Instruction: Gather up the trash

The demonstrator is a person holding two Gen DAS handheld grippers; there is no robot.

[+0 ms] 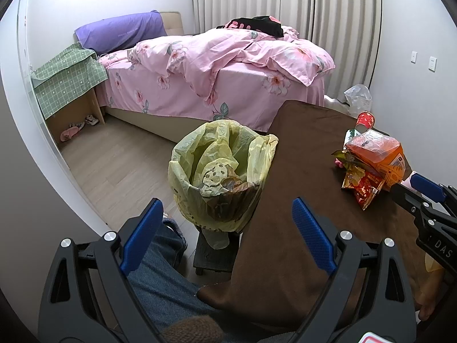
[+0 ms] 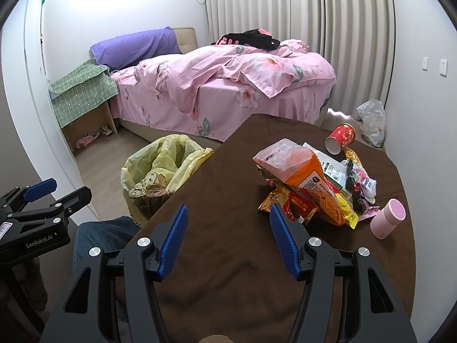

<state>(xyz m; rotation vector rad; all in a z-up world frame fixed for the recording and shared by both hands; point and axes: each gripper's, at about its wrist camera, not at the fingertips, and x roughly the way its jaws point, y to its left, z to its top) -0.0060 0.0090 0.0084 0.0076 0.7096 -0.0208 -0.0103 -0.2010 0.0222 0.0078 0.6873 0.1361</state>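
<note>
My left tongs (image 1: 225, 234) and right tongs (image 2: 228, 240) both gape apart, holding nothing. The wrapper pile (image 2: 314, 183) lies on the brown desk (image 2: 222, 257), right of the yellow-lined bin (image 1: 222, 171).

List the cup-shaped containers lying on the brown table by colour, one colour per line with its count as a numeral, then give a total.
Red paper cup, on its side: 1
Pink cup, on its side: 1
Total: 2
</note>
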